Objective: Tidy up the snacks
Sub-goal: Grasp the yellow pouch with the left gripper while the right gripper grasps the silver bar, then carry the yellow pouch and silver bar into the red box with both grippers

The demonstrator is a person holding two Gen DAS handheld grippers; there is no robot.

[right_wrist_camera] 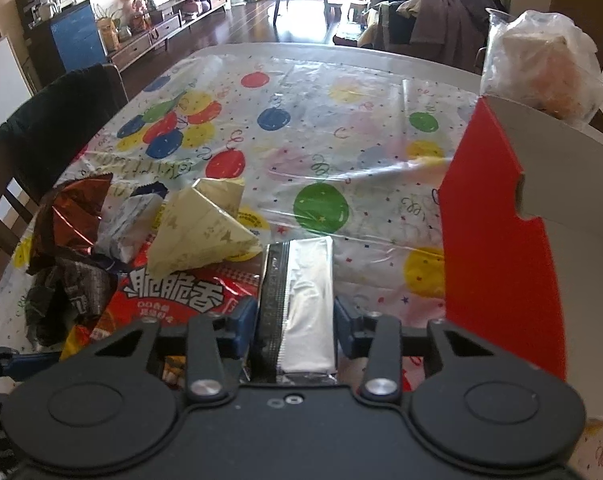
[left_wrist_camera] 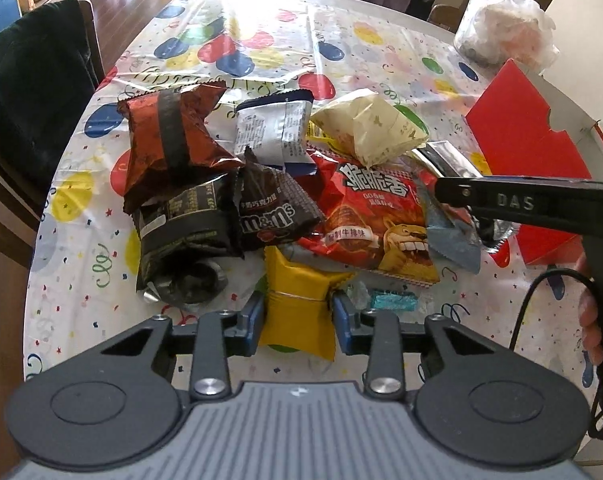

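My bench wears a white cloth (left_wrist_camera: 341, 60) dotted with red, blue, yellow and green balloons and confetti. At frame centre, my left hand-held gripper (left_wrist_camera: 297, 312), blue-padded, shows a mustard-yellow packet (left_wrist_camera: 297, 316). Beside it lie a red snack bag (left_wrist_camera: 373, 216) with a cartoon lion and a dark brown candy packet (left_wrist_camera: 273, 208). At right stands a red box (left_wrist_camera: 529, 148). My right hand-held gripper (right_wrist_camera: 295, 320) shows a silver-and-black wrapper (right_wrist_camera: 301, 292).

Each wrist camera looked steeply down along its own fingers, close over the table (left_wrist_camera: 81, 240). Both views shared the red snack bag (left_wrist_camera: 365, 216) and red box (right_wrist_camera: 501, 240).
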